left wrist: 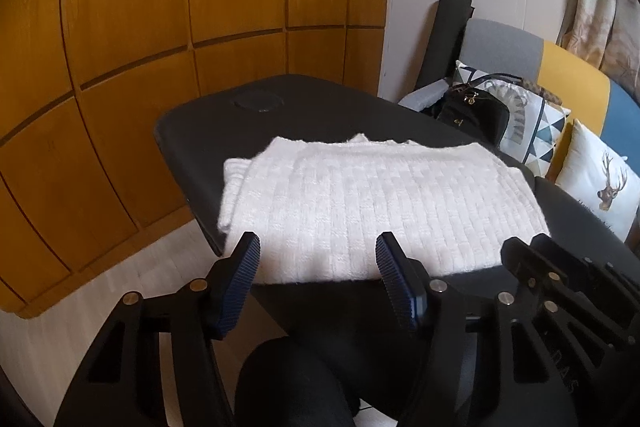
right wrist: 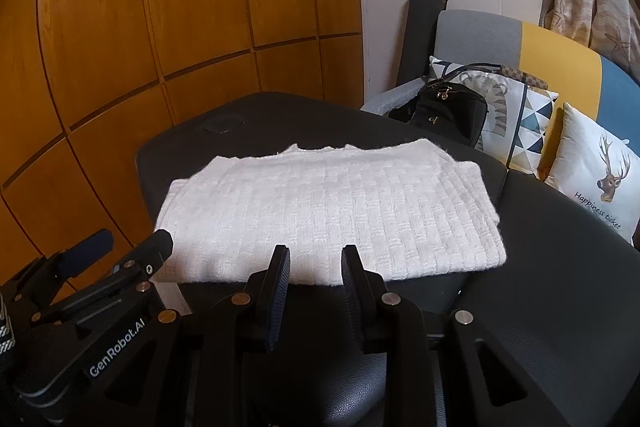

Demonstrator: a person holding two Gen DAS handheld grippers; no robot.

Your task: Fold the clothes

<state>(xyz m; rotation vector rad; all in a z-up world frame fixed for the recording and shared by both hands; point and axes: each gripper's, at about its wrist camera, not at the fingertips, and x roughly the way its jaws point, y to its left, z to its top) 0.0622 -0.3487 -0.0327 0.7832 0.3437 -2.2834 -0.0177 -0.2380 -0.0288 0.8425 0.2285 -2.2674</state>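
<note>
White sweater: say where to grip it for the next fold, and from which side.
Likely the near hem of the white sweater, from the table's near edge: it lies flat, hem overhanging toward both empty, open grippers, left gripper and right gripper.

Bare black table (right wrist: pixel 560 267) lies open at three o'clock of the folded white sweater (right wrist: pixel 320 207) and beyond it at twelve, while cushions (right wrist: pixel 600 179) and a black bag (right wrist: pixel 452 115) crowd two o'clock

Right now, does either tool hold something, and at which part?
Nothing is held. The left tool and the right tool both stand open, empty, just short of the near edge of the folded white knitted sweater.
</note>
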